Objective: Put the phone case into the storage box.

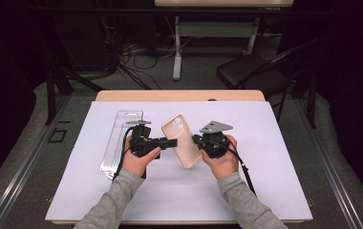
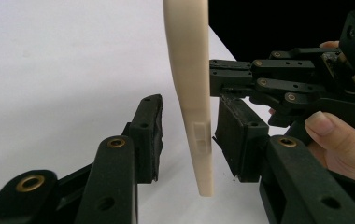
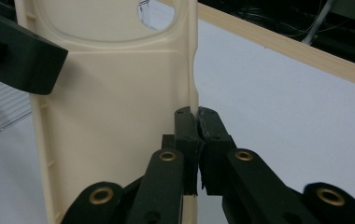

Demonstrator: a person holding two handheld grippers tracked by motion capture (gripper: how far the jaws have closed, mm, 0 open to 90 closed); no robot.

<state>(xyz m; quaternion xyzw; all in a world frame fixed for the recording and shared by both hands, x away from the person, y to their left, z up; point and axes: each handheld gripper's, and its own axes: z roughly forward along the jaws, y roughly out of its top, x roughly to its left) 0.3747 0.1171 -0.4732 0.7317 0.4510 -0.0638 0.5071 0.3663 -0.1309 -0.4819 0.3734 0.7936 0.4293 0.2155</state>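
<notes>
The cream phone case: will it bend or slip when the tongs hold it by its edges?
The phone case looks thin and hollow, so probably light. The right tongs pinch only its rim, so it may flex or pivot. Its smooth surface could slip between the left tongs, whose pads do not press it yet.

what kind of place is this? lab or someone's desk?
Likely a lab or recording rig, not a home desk. A white mat covers the wooden table, dark curtains surround it, and loose cables lie on the carpet behind, beside a folding chair.
</notes>
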